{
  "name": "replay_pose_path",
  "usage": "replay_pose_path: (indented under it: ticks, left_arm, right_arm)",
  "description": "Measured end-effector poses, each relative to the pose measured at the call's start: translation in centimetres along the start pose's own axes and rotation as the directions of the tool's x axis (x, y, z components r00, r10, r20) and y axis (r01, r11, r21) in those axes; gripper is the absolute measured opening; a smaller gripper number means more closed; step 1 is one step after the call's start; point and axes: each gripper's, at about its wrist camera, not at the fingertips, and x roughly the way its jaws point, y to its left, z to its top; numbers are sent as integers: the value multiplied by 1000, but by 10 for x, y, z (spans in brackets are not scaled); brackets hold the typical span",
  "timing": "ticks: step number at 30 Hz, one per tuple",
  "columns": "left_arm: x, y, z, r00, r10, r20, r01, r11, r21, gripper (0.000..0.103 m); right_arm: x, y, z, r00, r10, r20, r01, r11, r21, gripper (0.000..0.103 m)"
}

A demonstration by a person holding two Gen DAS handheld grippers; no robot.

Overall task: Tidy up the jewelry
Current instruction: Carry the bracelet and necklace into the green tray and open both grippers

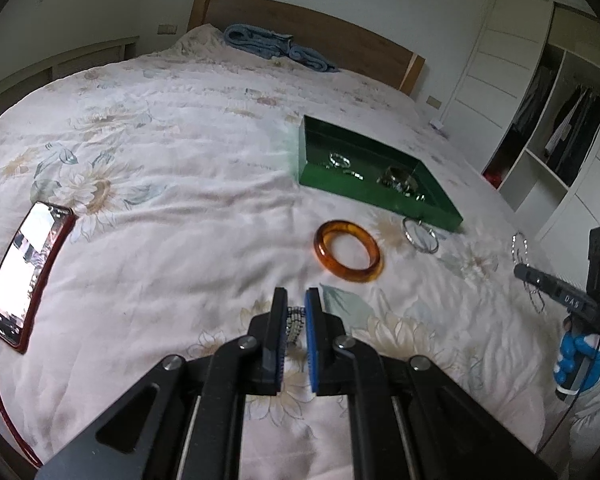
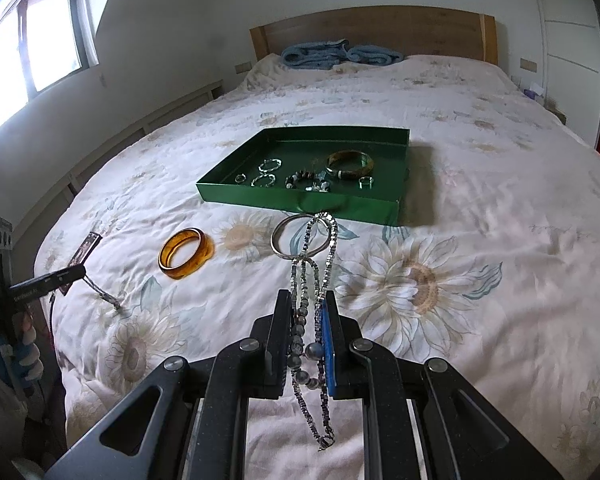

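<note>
left gripper (image 1: 296, 300): i have its jaws pinched on a silver mesh band (image 1: 295, 326), lifted off the bed (image 1: 160, 168).
right gripper (image 2: 308, 304): my jaws grip a chain necklace (image 2: 318, 248) and a bead strand (image 2: 300, 344), both dangling.
green tray (image 2: 300, 200): on the bed ahead, rings and bracelets inside.
amber bangle (image 2: 186, 254): on the quilt before the tray, silver bangle (image 2: 296, 242) beside it.
</note>
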Motion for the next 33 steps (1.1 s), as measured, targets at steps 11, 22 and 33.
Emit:
replay_pose_path:
  ticks: [11, 22, 33]
  left_arm:
    - [4, -24, 43, 998, -32, 46, 30, 998, 48, 8]
    - [61, -74, 141, 990, -92, 110, 83, 993, 88, 8]
    - [161, -122, 231, 988, -94, 123, 82, 992, 95, 8]
  right_arm:
    - [3, 2, 24, 1000, 0, 23, 1, 1000, -30, 14]
    - [43, -6, 97, 996, -39, 85, 42, 998, -40, 14]
    - [129, 2, 181, 987, -55, 148, 61, 997, -36, 14]
